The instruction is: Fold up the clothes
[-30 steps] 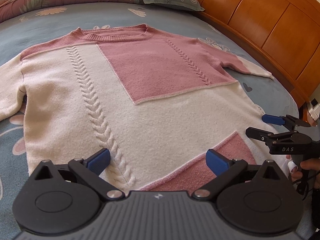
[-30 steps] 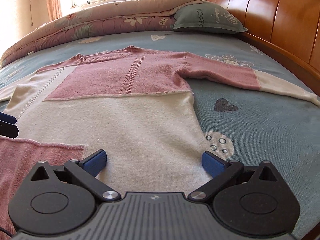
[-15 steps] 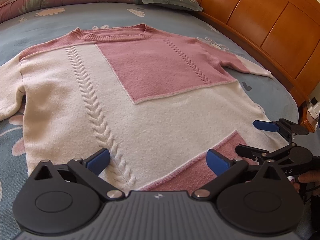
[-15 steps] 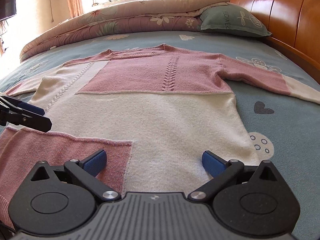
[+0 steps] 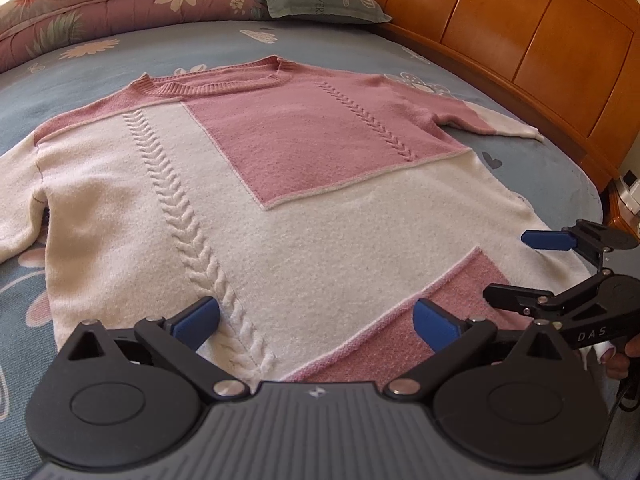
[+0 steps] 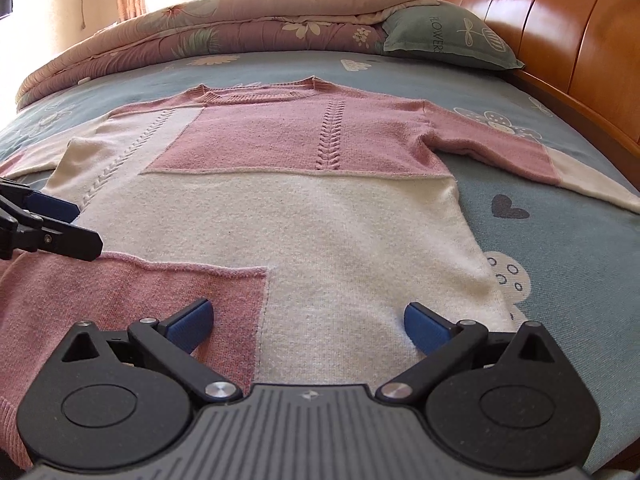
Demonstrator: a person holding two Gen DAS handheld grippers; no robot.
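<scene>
Sweater [image 5: 312, 216] is blocked in pink and cream. Bedsheet [image 6: 560, 240] is coloured grey-blue, printed with flowers and hearts. Headboard [image 5: 540, 40] is finished orange-brown.

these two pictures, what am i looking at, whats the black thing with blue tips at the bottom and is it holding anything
No robot here: a person holds a hand-operated grasping tool in each hand, each with a camera looking forward along its two blue-tipped fingers. One picture comes from the left tool, the other from the right tool. Each tool also shows at the edge of the other's picture. A pink and cream sweater lies spread flat, front up, sleeves out, on a bed with a blue patterned sheet. A folded quilt and a pillow lie at the far end. Both tools are open over the sweater's hem, holding nothing.
</scene>
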